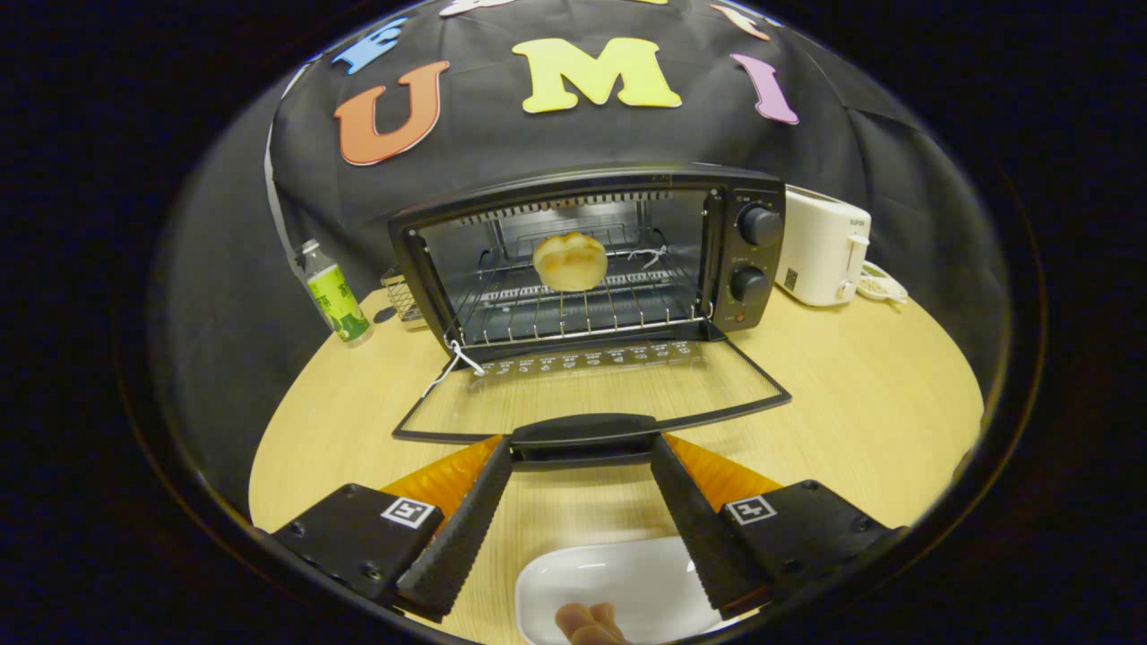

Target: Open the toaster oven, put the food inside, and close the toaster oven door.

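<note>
The black toaster oven (757,260) stands at the back of the wooden table (851,394), its glass door (591,390) folded down flat toward me. A round, lightly browned bun (570,261) sits on the wire rack (582,313) inside. My gripper (581,445) is open, its fingertips at either end of the door's black handle (582,432), spread about as wide as the handle. Below and between the fingers lies a white plate (618,582) with a brown piece of food (587,623) at its near rim.
A green-labelled bottle (335,296) stands left of the oven, with a small wire basket (401,296) behind it. A white toaster (820,251) and a small dish (883,285) sit to the oven's right. Bare tabletop lies right of the door.
</note>
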Action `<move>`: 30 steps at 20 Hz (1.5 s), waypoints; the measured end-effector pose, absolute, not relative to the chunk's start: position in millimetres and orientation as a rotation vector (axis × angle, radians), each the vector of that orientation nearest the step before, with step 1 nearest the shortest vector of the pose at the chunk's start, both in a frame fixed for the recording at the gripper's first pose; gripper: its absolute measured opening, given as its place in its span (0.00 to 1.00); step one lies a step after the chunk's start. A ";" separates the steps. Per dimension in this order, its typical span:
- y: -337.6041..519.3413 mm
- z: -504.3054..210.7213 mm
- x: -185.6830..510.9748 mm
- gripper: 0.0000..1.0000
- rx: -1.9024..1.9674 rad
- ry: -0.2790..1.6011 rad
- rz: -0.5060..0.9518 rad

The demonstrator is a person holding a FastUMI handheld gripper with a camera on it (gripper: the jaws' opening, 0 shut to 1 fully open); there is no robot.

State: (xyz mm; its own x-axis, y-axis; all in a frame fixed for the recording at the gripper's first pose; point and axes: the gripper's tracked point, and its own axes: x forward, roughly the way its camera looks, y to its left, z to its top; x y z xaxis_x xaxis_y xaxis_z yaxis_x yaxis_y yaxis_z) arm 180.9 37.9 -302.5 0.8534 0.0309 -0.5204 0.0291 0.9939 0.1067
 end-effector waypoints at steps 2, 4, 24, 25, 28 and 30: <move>38.0 -290.7 181.9 1.00 0.097 0.517 0.000; 37.3 -274.5 186.2 1.00 0.067 0.454 0.002; 21.4 -169.1 214.9 1.00 -0.028 0.100 0.038; 19.4 -163.1 208.2 1.00 -0.031 0.097 0.034; 12.8 -141.8 184.4 1.00 -0.015 0.084 0.024; 4.9 -124.2 165.7 1.00 0.001 0.073 0.000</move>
